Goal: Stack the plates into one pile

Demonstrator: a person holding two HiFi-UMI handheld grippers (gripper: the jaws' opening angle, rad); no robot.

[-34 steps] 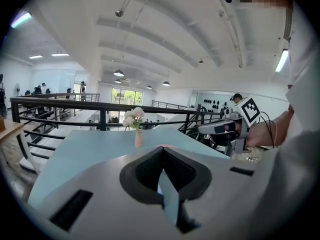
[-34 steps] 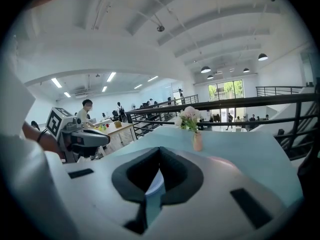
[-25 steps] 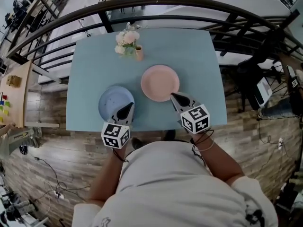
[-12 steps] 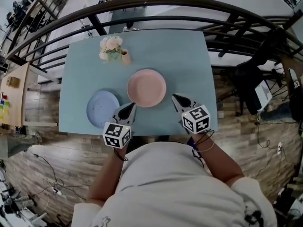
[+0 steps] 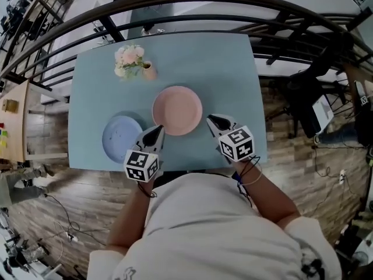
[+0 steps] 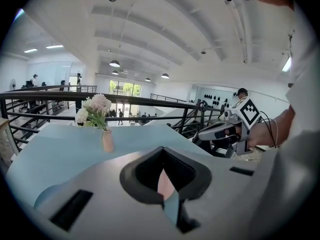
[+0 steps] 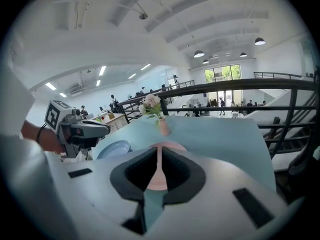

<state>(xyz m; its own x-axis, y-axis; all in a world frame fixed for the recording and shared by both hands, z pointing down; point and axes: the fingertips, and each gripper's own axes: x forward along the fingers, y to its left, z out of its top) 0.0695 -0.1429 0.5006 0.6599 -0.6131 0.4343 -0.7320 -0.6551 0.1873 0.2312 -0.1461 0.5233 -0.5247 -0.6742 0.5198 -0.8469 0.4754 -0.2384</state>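
Observation:
A pink plate point(image 5: 177, 110) lies in the middle of the pale blue table point(image 5: 233, 69), with a blue plate point(image 5: 122, 137) to its near left. My left gripper point(image 5: 158, 130) hovers between the two plates at the near side, jaws shut and empty. My right gripper point(image 5: 210, 119) sits just off the pink plate's near right rim. Its jaws are opening to a narrow slit with nothing between them. In the right gripper view the pink plate point(image 7: 167, 145) lies straight ahead of the right gripper point(image 7: 159, 154) and the blue plate point(image 7: 114, 149) is to the left.
A small vase of flowers point(image 5: 132, 62) stands at the table's far left, beyond the plates. A dark metal railing point(image 5: 192, 7) runs behind the table's far edge. The table's near edge is right at the person's body. Wooden floor surrounds the table.
The left gripper has moved off the blue plate's near rim towards the gap between the plates. The right gripper has come off the pink plate's rim, its jaws slightly parted.

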